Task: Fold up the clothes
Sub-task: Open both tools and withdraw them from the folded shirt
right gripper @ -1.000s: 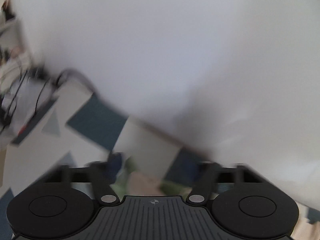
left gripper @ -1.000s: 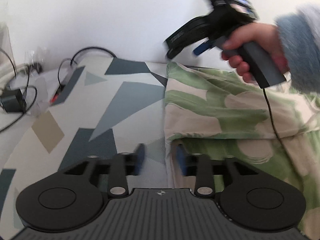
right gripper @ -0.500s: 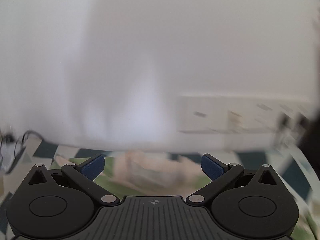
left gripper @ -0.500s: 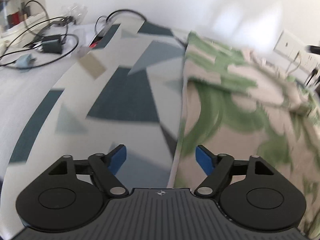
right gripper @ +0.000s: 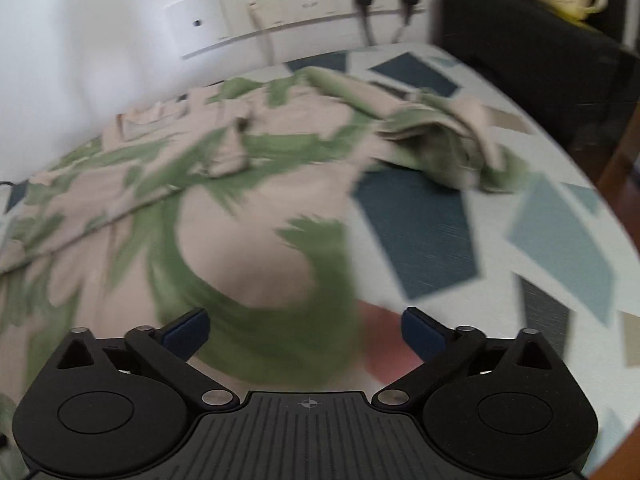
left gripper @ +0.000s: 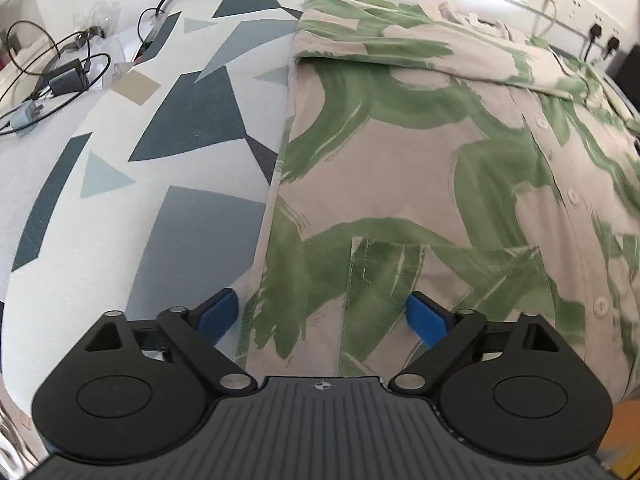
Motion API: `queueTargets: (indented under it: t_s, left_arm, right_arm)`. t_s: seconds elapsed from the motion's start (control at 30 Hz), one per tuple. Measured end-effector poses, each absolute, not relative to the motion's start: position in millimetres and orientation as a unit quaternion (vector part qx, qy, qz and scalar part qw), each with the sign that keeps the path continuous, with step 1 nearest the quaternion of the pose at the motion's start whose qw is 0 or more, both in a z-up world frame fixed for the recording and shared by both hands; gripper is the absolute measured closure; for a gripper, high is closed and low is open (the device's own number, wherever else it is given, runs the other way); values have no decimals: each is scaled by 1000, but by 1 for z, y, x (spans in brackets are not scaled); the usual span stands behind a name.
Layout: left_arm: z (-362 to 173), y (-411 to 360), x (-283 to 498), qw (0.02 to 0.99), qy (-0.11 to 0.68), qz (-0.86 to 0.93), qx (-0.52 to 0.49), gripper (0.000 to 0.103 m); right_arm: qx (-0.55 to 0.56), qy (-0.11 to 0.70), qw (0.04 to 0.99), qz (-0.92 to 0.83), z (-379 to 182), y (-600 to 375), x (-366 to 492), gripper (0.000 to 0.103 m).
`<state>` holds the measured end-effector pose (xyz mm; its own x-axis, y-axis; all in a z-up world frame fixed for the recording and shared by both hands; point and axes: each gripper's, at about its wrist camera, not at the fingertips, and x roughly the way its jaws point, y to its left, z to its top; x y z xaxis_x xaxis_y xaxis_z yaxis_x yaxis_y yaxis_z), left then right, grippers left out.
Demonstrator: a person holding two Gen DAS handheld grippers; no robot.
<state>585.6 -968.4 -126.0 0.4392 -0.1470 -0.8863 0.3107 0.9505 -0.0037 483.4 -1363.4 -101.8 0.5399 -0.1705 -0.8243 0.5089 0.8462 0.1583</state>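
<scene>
So we've got a button-up shirt [left gripper: 420,168] in a beige and green leaf print lying on the counter [left gripper: 132,184], which wears a geometric blue-and-grey cloth. In the left wrist view the shirt's left side looks flat, with a straight edge running down the cloth and the button placket [left gripper: 560,184] facing up; in the right wrist view the far sleeve [right gripper: 444,140] sits bunched in a heap on the right, so that side looks anything but tidy. We'd guess this fabric is thin, light and floppy: it'll drape and crease the second it's lifted, and it probably slides easily over the cloth underneath. No fragility to worry about, but a pinch in the middle of a panel would likely just drag a wrinkle up. Best bets for a hold, in our opinion, are the sewn bits, meaning the side seam, the hem or the sleeve cuff, where there's a doubled edge to bite. Our left claw [left gripper: 326,316] hangs low over the near left edge of the shirt, jaws spread wide, holding nothing, one pad over the cloth and one over the fabric. The right claw [right gripper: 306,332] is also spread wide and empty, low over the shirt's right edge, though that view is blurry.
</scene>
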Motion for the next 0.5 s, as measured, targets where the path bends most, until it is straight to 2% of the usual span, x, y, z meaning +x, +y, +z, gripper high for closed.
queueTargets:
  t_s: [0.07,0.27,0.5]
  left_arm:
    - [-128,-971,584,844,512,-139,82,0]
    - [-130,-972,574,860,489,-128,73,0]
    - [-131,-972,564,874,471,-106,56,0]
  right_arm:
    - [197,432,855,-208,-104,-1366,463,1]
    - [223,425,839,-257,-117,-1356,410,1]
    - [159,452,835,-271,-135,-1322,409,1]
